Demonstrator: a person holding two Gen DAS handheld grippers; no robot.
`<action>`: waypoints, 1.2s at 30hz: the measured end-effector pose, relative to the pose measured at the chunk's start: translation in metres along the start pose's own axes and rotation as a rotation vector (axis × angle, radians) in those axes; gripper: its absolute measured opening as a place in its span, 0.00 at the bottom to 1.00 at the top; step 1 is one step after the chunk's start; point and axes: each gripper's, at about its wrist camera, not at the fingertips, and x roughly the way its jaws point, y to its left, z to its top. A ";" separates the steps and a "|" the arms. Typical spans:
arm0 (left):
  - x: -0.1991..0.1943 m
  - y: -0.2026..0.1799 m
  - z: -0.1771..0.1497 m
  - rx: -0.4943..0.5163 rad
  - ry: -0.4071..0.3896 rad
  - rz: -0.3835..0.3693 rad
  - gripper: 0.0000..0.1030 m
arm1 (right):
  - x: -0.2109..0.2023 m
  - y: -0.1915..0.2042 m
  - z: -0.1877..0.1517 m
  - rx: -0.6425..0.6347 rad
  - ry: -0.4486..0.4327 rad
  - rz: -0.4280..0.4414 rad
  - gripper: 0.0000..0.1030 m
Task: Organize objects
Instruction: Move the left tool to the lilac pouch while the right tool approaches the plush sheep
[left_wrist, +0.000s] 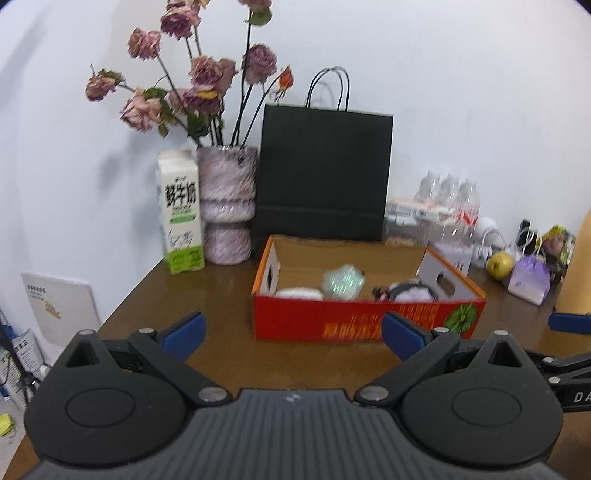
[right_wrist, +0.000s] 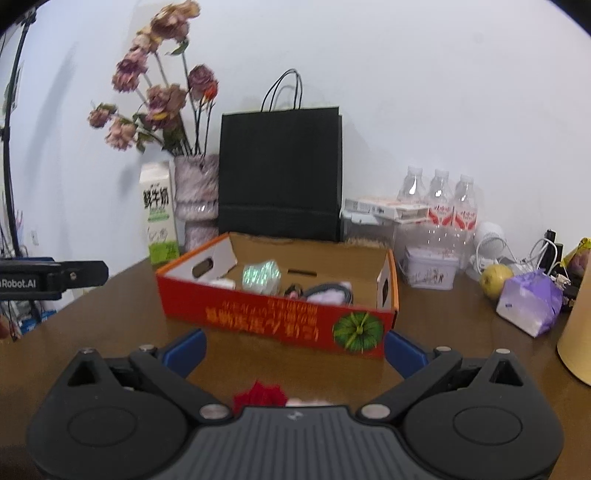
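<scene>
The brown table (left_wrist: 229, 295) fills the lower half of both views and runs back to a white wall. Against that wall stands a black paper bag (left_wrist: 325, 173), upright, its thin handles raised. Directly in front of it, near the middle of the table, sits the open red cardboard box (left_wrist: 365, 321), with orange lettering and a green pumpkin picture on its near side. Inside the box lie a crumpled, shiny greenish packet (left_wrist: 342, 282), a white item (left_wrist: 299, 293) to its left and a dark-and-pink bundle (left_wrist: 406, 291) to its right; blur hides what these are exactly.

Left of the bag stands a mottled pink vase (left_wrist: 227, 203) of dried roses (left_wrist: 184, 85), with a green-and-white milk carton (left_wrist: 181, 218) just beside it. Right of the bag are three clear water bottles (right_wrist: 439, 206) with red labels, a pale tin (right_wrist: 428, 271) in front of them, a yellow-green fruit (right_wrist: 495, 278) and a purple pouch (right_wrist: 528, 302).

The left tongs (left_wrist: 293, 332) hover over the table short of the box, blue pads wide apart and empty. The right tongs (right_wrist: 295, 349) are likewise spread apart near the box's pumpkin corner, gripping nothing. Just below them, on the table at the edge of the gripper body, lies a small red tufted thing (right_wrist: 260, 395) with something pink (right_wrist: 306, 400) beside it, both mostly hidden.
</scene>
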 end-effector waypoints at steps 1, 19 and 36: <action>-0.001 0.002 -0.004 0.004 0.011 0.003 1.00 | -0.002 0.002 -0.004 -0.004 0.009 0.001 1.00; 0.012 0.020 -0.080 0.068 0.314 -0.027 1.00 | -0.019 0.028 -0.064 -0.005 0.119 -0.018 1.00; 0.028 0.011 -0.093 0.094 0.313 -0.069 1.00 | 0.014 0.044 -0.059 0.030 0.180 -0.122 1.00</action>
